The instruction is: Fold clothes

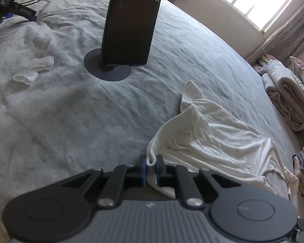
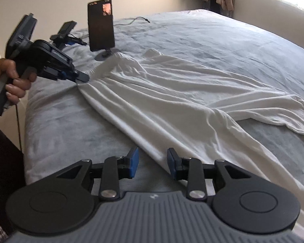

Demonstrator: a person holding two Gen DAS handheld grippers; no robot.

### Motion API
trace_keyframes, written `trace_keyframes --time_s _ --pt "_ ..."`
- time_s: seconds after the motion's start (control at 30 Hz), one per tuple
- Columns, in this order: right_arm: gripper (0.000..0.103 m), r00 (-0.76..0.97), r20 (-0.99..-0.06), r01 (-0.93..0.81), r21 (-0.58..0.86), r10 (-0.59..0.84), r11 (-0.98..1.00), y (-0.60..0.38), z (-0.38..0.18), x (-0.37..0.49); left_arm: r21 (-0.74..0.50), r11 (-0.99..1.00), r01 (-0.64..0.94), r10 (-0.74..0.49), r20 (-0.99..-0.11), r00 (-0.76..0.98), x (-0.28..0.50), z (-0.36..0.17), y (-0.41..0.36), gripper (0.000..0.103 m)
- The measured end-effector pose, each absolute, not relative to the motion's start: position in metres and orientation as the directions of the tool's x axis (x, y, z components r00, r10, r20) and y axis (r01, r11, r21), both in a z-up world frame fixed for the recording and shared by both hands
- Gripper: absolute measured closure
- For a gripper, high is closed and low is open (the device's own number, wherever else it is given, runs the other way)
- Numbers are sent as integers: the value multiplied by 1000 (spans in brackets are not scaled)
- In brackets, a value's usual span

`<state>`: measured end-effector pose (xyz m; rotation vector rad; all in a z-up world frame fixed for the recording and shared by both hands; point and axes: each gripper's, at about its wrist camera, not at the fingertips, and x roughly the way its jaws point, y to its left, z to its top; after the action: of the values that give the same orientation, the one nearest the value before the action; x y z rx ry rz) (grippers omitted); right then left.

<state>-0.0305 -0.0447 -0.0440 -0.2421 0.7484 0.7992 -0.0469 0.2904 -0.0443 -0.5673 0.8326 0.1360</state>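
Note:
A white garment (image 2: 172, 93) lies crumpled and stretched across the grey bed; it also shows in the left wrist view (image 1: 212, 133). My left gripper (image 1: 151, 163) is shut on the garment's edge, a fold of white cloth pinched between its blue pads. In the right wrist view the left gripper (image 2: 82, 79) holds that edge at the bed's left side. My right gripper (image 2: 153, 162) is open, its blue pads on either side of the garment's near edge, with cloth between them but not clamped.
A phone on a round stand (image 1: 129, 26) is upright on the bed (image 1: 71, 121), also in the right wrist view (image 2: 101, 25). Small white socks (image 1: 33, 68) lie at the left. Cables and a black device (image 1: 20, 10) are at the back. Folded bedding (image 1: 289, 97) lies beyond the right edge.

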Motion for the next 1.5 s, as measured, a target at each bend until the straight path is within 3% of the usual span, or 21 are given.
trace_keyframes --time_s 0.2,0.3,0.77,0.9,1.2,1.37,1.43,1.5 --pt "74 444 -709 -766 18 548 643 -46 -44 -33 -425 843 -330 -108 -734 670 -43 -47 293 94" --pt "102 434 -711 -771 24 553 636 -51 -43 -32 -420 849 -321 -112 -736 668 -43 -46 293 96" --pt "102 327 -599 -783 261 731 564 -75 9 -71 -558 792 -248 -286 -697 657 -75 -37 327 97" --pt "102 274 -628 -807 261 728 529 -64 6 -89 -564 797 -217 -330 -707 625 -84 -37 334 97" --pt "101 199 -760 -814 224 619 537 -37 -33 -95 -396 913 -102 -290 -803 521 -74 -45 320 95" --pt "97 185 -774 -810 228 606 540 -33 -39 -91 -362 931 -50 -286 -806 519 -74 -39 316 91" --pt "89 183 -768 -812 234 614 535 -34 -37 -91 -364 931 -18 -300 -793 530 -74 -33 317 82" --pt "89 183 -766 -819 227 616 526 -33 -35 -94 -354 935 14 -304 -780 546 -74 -27 317 69"
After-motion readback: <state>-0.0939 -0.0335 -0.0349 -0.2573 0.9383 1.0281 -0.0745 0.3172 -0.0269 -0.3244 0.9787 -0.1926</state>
